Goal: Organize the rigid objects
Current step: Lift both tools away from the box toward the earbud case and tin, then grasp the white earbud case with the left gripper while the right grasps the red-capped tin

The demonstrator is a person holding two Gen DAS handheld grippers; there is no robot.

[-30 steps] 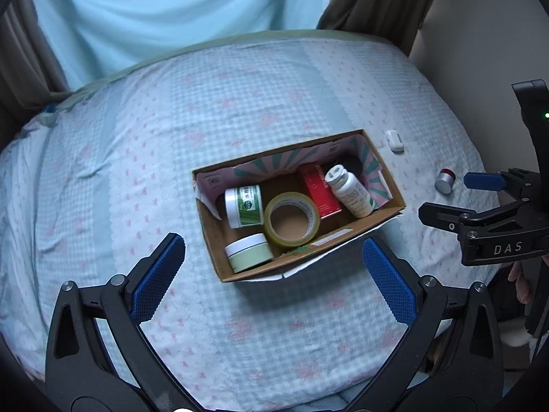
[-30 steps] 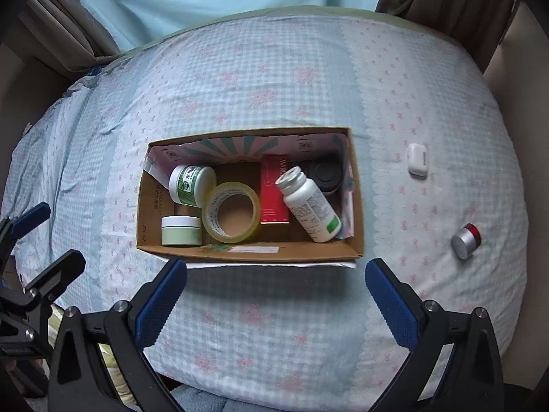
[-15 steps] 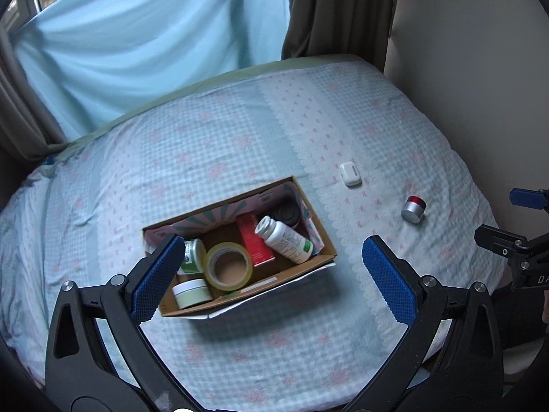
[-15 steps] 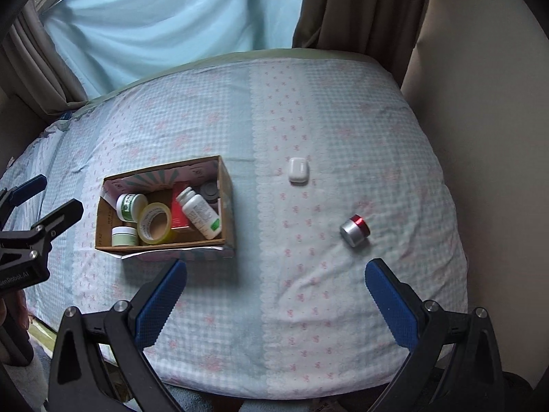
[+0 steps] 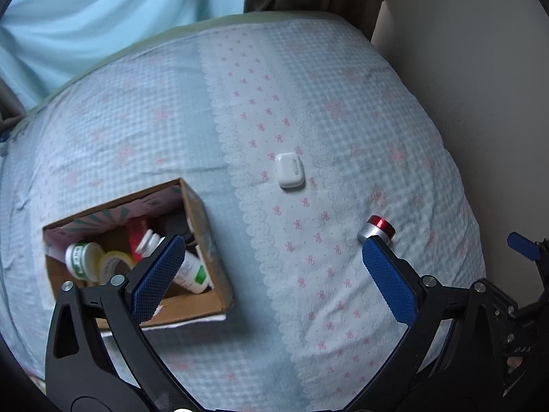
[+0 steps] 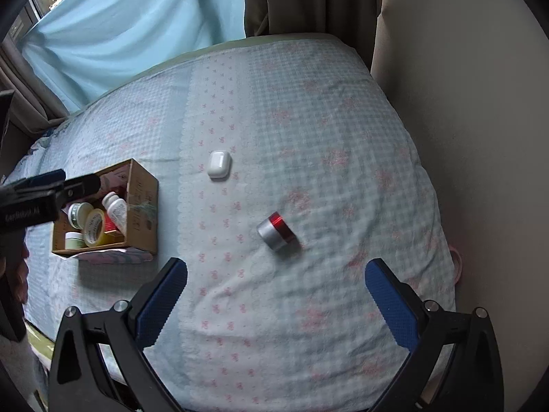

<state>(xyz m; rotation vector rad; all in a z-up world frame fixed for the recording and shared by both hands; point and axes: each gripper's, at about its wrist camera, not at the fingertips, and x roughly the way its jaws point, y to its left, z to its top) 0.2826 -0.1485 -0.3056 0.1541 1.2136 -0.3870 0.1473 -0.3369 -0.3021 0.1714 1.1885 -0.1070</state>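
A cardboard box (image 5: 206,240) (image 6: 142,202) on the bed holds a white pill bottle (image 6: 115,207), a tape roll (image 6: 94,226), jars and a red carton. A white earbud case (image 5: 289,170) (image 6: 219,164) lies on the bedspread right of the box. A small silver jar with a red band (image 5: 376,229) (image 6: 276,230) lies on its side further right. My left gripper (image 5: 271,267) is open and empty above the bed between box and jar. My right gripper (image 6: 276,290) is open and empty, just short of the silver jar.
The bed has a light blue checked spread (image 6: 308,120) with pink bows. A wall (image 6: 463,103) runs along its right edge. Blue and brown curtains (image 6: 137,17) hang behind the bed. The left gripper shows at the left edge of the right wrist view (image 6: 41,195).
Both grippers have swung right, away from the box and towards the earbud case and silver jar. The right gripper has come much closer to the silver jar. Both stayed open.
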